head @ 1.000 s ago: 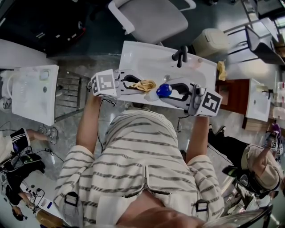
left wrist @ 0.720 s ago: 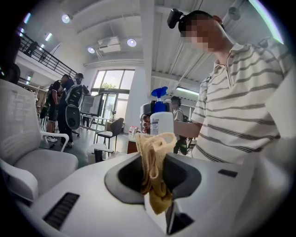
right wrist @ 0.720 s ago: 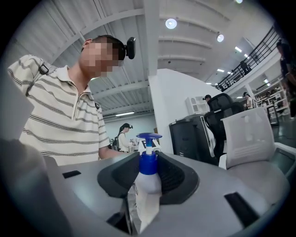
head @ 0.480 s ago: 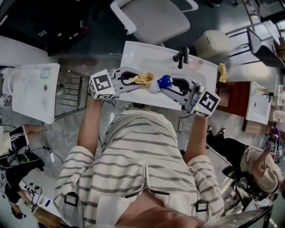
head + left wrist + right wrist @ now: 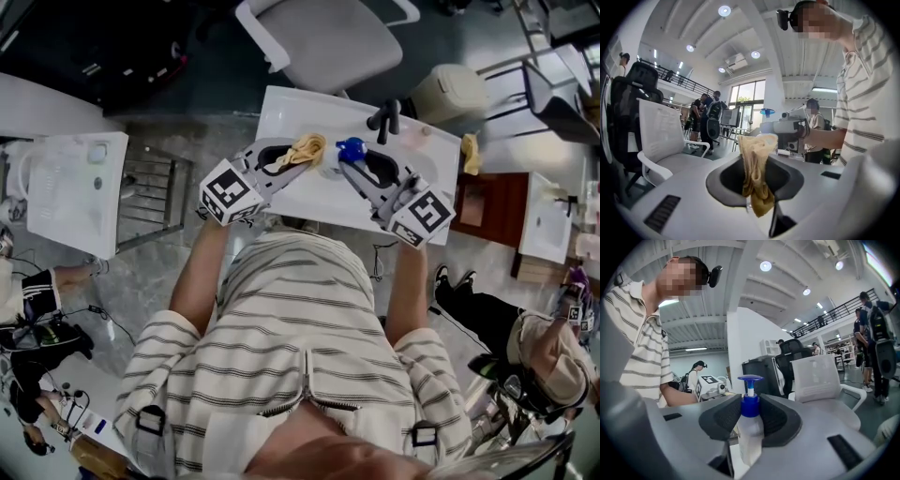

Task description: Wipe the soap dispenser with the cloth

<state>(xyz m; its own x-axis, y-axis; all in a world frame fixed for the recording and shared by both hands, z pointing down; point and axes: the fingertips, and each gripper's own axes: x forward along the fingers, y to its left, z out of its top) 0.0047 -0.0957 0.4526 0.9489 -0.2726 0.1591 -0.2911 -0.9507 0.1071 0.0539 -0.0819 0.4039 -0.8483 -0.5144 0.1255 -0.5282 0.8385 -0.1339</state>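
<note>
Soap dispenser (image 5: 749,441) clamped by right gripper (image 5: 750,405) fingers, cloth (image 5: 758,190) clamped by left gripper (image 5: 757,157) fingers.

The right tongs (image 5: 750,405) are clamped on a soap dispenser (image 5: 749,439), the ribbed dark pads pressing its blue collar from both sides. The bottle stands upright, its pale body hanging below the jaws and its blue pump head rising above them. Behind to the right is a white office chair (image 5: 820,376). At the left are a person's striped shirt (image 5: 642,348) and bare forearm (image 5: 679,399).
</note>
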